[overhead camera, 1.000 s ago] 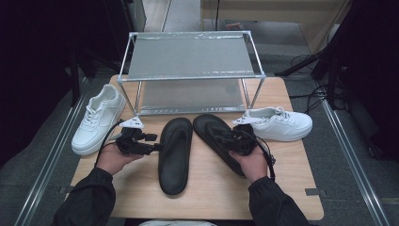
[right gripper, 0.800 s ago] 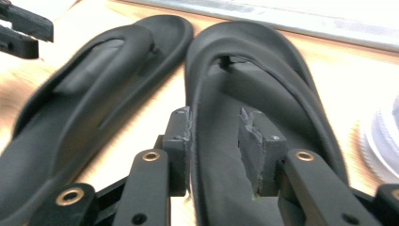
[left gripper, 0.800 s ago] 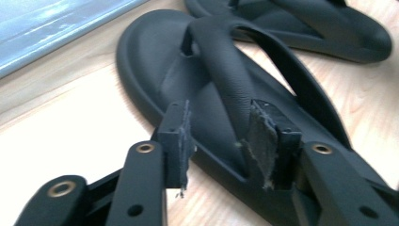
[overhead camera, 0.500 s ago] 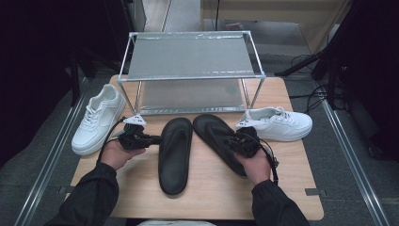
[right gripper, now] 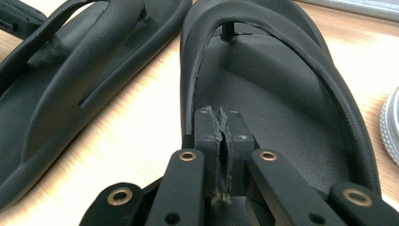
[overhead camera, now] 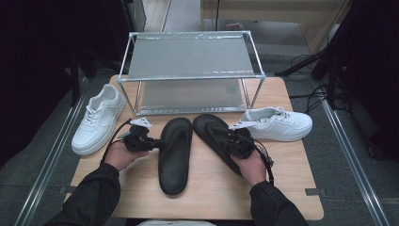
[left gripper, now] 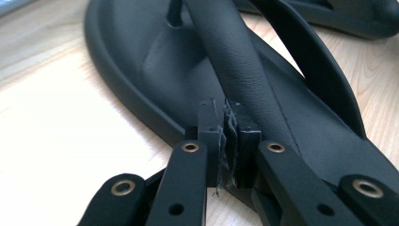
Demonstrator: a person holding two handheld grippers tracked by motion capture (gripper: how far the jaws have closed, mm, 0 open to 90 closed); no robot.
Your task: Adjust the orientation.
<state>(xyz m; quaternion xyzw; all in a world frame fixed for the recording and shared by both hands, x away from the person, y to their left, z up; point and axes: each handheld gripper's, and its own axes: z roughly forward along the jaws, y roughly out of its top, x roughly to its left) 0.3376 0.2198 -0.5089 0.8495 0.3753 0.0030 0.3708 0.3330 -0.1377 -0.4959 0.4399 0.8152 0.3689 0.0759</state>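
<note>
The left gripper (overhead camera: 153,142) is clamped on the strap of the left sandal (overhead camera: 174,150), its jaws having just closed; in the left gripper view the pads (left gripper: 209,127) pinch the strap's near end where it meets the sole, and the sandal (left gripper: 155,61) runs away ahead of the jaws. The right gripper (overhead camera: 231,140) has likewise just closed and pinches the strap of the right sandal (overhead camera: 211,129) (its pads (right gripper: 207,132) meet on the strap's edge), with the sole (right gripper: 282,94) stretching ahead. Beyond both grippers stands a rack (overhead camera: 190,70). Outside the left gripper lies a white sneaker (overhead camera: 98,120); outside the right, just beside it, another sneaker (overhead camera: 277,125). All rest on the table (overhead camera: 291,179).
</note>
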